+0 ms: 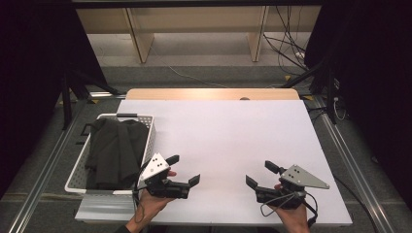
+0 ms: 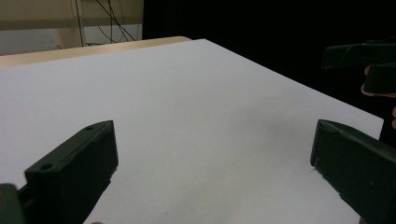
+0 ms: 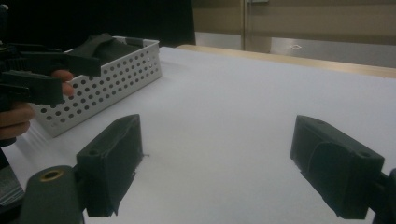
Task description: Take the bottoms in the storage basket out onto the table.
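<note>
My left gripper (image 1: 183, 170) rests low over the white table sheet (image 1: 218, 141) near the front left, just right of the basket. Its jaws stand wide apart with nothing between them, as the left gripper view confirms (image 2: 212, 168). My right gripper (image 1: 262, 174) sits near the front right, also open and empty (image 3: 215, 163). A white perforated basket (image 1: 148, 141) at the table's left holds a dark folded garment (image 1: 116, 150). In the right gripper view the basket (image 3: 116, 77) stands at the left, behind the other gripper.
A strip of bare wooden tabletop (image 1: 209, 93) shows past the sheet's far edge. Metal frame rails run along both sides of the table. Cables (image 1: 286, 43) lie on the floor beyond. The middle of the sheet is bare.
</note>
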Tool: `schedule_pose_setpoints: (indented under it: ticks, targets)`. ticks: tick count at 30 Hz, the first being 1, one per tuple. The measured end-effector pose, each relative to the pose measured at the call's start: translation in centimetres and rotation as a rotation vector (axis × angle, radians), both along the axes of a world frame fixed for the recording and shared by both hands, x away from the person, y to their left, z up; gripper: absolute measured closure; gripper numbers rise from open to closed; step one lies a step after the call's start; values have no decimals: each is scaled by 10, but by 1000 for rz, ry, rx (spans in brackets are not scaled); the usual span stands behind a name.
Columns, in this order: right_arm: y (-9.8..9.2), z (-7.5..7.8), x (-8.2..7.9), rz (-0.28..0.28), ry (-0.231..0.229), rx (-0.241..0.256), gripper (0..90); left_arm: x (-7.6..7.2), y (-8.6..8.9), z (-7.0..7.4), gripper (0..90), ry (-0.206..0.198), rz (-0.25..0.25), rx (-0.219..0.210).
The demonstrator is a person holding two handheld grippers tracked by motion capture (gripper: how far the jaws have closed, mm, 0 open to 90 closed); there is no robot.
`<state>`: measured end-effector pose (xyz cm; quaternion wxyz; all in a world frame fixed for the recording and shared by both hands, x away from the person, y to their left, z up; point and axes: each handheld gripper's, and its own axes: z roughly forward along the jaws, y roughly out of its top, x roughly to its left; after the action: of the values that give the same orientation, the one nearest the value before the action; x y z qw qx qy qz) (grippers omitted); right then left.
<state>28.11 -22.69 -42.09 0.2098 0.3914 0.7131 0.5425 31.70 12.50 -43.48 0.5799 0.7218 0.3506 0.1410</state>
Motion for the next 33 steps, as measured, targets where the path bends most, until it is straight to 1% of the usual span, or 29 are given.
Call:
schedule_pose_setpoints:
  ticks: [2,6,9,10,11,14,15,16,17,20,25,26,28,29,30,32,33]
  targets:
    - [0,0,0,-2,3,4,179,0,-1,0,3,-3,-3,11]
    - [-1,0,0,-4,2,5,179,0,-1,0,3,-5,-3,16]
    - [-1,0,0,-3,1,-1,179,2,-1,1,5,-2,10,22]
    - [0,0,0,-4,-1,-1,179,3,-1,2,5,1,17,19]
    - [0,0,0,-3,-2,-4,178,5,-1,3,5,13,19,19]
    - [0,-1,0,-5,-4,-10,178,8,-2,8,4,19,24,37]
    - [0,-1,0,-5,-4,-10,179,8,-2,10,0,23,33,42]
    - [0,-1,0,-6,-5,-11,178,8,-2,13,0,24,38,38]
    - [0,-1,0,-6,-7,-12,178,9,-1,16,0,22,34,38]
    - [0,-1,1,-11,-8,-18,178,11,1,23,0,17,53,57]
    - [0,-2,3,-15,-1,-18,179,23,8,36,0,67,92,84]
    - [0,-2,3,-16,-5,-21,179,27,10,40,0,80,104,103]
    - [0,-2,3,-23,-9,-25,179,36,13,45,0,125,121,147]
    - [-1,-2,3,-27,-8,-22,179,40,15,47,0,137,140,162]
    - [-1,-2,3,-29,-9,-20,179,44,17,48,0,154,157,168]
    - [-2,-1,2,-34,-7,-16,179,53,23,51,0,191,176,184]
    - [-3,-1,2,-42,-10,-18,179,57,26,52,0,193,196,193]
